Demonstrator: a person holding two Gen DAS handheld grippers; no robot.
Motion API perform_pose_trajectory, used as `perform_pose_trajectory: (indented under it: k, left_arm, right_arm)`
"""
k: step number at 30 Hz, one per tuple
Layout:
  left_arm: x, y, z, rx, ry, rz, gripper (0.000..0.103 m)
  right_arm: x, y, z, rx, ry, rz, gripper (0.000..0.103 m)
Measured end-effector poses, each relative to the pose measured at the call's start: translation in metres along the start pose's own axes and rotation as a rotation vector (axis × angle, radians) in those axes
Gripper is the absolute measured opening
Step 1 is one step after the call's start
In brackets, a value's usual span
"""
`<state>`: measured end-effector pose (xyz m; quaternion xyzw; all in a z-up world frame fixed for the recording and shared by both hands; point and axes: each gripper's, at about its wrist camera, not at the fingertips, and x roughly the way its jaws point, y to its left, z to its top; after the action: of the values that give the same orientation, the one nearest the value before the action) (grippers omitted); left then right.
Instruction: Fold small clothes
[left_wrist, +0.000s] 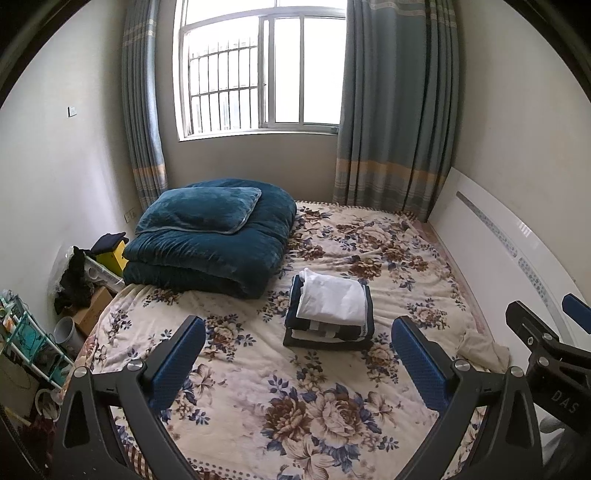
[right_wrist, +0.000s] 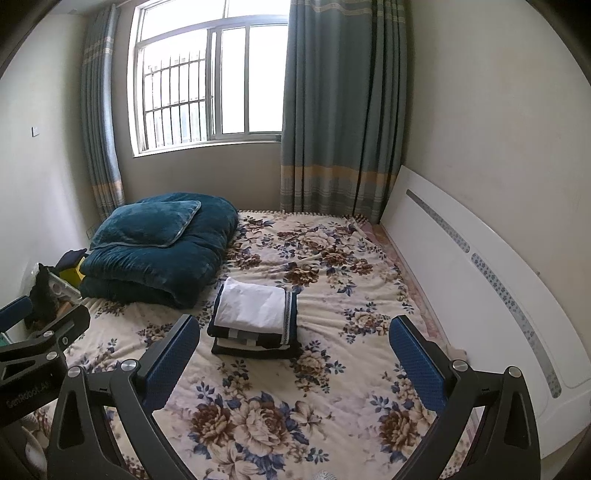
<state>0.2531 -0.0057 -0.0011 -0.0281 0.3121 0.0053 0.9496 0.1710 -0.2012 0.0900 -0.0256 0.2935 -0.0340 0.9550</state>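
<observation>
A small stack of folded clothes (left_wrist: 329, 315) lies mid-bed on the floral bedspread (left_wrist: 258, 387), a white garment (left_wrist: 332, 299) on top of dark and striped pieces. In the right wrist view the same stack (right_wrist: 255, 321) has the white piece (right_wrist: 251, 304) uppermost. My left gripper (left_wrist: 297, 332) is open, held above the near part of the bed, nothing between its blue pads. My right gripper (right_wrist: 293, 332) is open too and empty. Each gripper shows at the edge of the other's view. A crumpled beige cloth (left_wrist: 484, 350) lies by the bed's right edge.
A folded teal quilt with a pillow (left_wrist: 210, 236) fills the bed's far left corner. The white headboard (right_wrist: 480, 277) runs along the right. Boxes, a pipe and a rack (left_wrist: 33, 332) crowd the floor at left. Window and curtains (left_wrist: 395, 110) stand behind.
</observation>
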Motion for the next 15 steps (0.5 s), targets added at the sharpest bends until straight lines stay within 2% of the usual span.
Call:
perform_pose_trajectory:
  k: [15]
  left_arm:
    - [-0.0010,0.0019,0.0009,0.001,0.001,0.001,0.103]
  right_arm:
    - [0.0031,0.0027,-0.0026,-0.001,0.005,0.001,0.103]
